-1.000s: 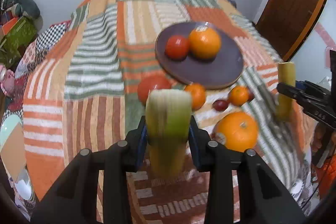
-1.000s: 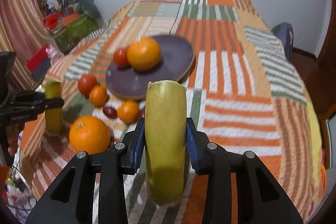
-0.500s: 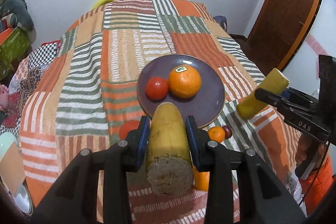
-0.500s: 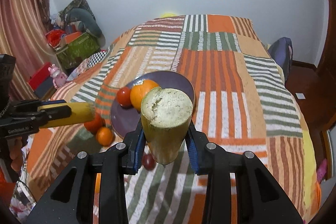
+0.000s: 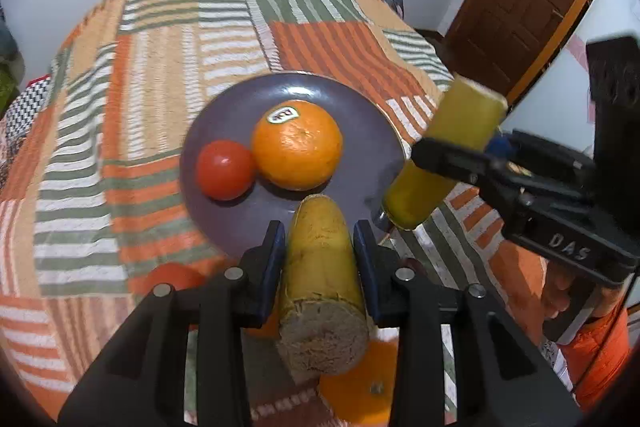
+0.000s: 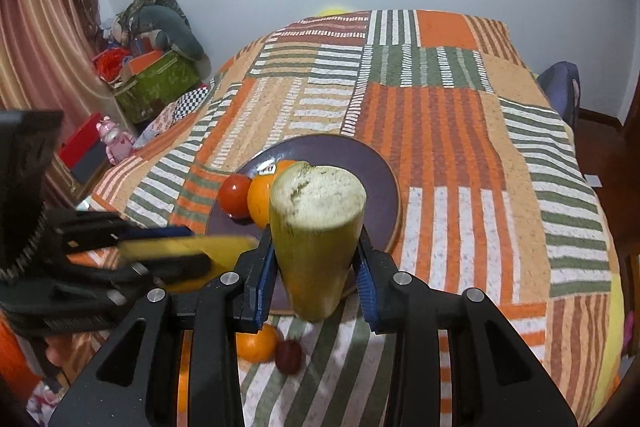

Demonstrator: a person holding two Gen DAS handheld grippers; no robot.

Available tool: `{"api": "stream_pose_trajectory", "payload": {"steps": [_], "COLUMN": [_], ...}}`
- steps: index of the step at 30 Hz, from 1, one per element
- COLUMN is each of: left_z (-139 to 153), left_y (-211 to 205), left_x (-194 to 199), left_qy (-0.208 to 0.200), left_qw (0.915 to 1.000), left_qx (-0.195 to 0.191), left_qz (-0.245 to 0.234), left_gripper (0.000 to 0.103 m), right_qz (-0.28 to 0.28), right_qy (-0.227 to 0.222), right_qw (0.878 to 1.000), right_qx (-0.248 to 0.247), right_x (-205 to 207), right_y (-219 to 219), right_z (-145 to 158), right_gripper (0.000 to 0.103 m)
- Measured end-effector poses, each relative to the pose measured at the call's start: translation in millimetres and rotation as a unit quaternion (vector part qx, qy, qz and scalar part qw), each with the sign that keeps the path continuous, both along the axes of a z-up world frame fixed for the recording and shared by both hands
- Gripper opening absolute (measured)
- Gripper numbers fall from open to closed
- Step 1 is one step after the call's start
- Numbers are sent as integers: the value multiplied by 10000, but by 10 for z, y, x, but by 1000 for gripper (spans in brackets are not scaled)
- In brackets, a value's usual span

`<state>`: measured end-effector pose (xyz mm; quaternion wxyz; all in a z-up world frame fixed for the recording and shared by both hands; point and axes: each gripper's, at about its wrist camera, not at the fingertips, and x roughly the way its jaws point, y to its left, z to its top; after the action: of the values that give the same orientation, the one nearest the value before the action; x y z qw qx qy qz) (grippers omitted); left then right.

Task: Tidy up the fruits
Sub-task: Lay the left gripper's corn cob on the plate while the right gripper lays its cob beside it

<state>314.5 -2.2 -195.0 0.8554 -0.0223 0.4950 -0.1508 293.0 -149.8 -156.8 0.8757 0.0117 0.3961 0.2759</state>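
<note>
Tools (image 5: 320, 243) (image 6: 316, 259) each clamping a yellow stalk piece (image 5: 320, 267) over crowded plate (image 5: 360, 115).

A round dark purple plate (image 5: 224, 227) is seen on a patchwork bedspread (image 5: 168, 67) striped in orange, green, white and tan. A large orange fruit (image 5: 298, 149) with a white sticker and a red round tomato (image 5: 224, 169) are shown on it. Yellow-green cut stalk pieces (image 5: 320, 259) (image 6: 316, 247) are clamped between blue-padded black grippers (image 5: 320, 239) (image 6: 316, 259).
</note>
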Motion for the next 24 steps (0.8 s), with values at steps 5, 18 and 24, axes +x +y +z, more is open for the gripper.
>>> {"api": "stream_pose_trajectory", "payload": {"steps": [5, 18, 24], "left_z": [-4, -27, -7], "left_y": [19, 135, 268], "left_x": [202, 319, 269], "left_qy": [-164, -364, -385], "left_qw": [9998, 9987, 9980], "left_qx": [-62, 342, 318], "left_qz": [-16, 114, 394], "left_gripper": [31, 31, 32], "right_qz": [87, -202, -359], "right_qy": [-9, 380, 425], "right_qw": [9999, 9989, 9983], "right_qx": [-105, 189, -143], "right_x": [163, 539, 573], "right_y": [79, 145, 219], "right_z": [-29, -224, -281], "right_gripper": [32, 33, 37]}}
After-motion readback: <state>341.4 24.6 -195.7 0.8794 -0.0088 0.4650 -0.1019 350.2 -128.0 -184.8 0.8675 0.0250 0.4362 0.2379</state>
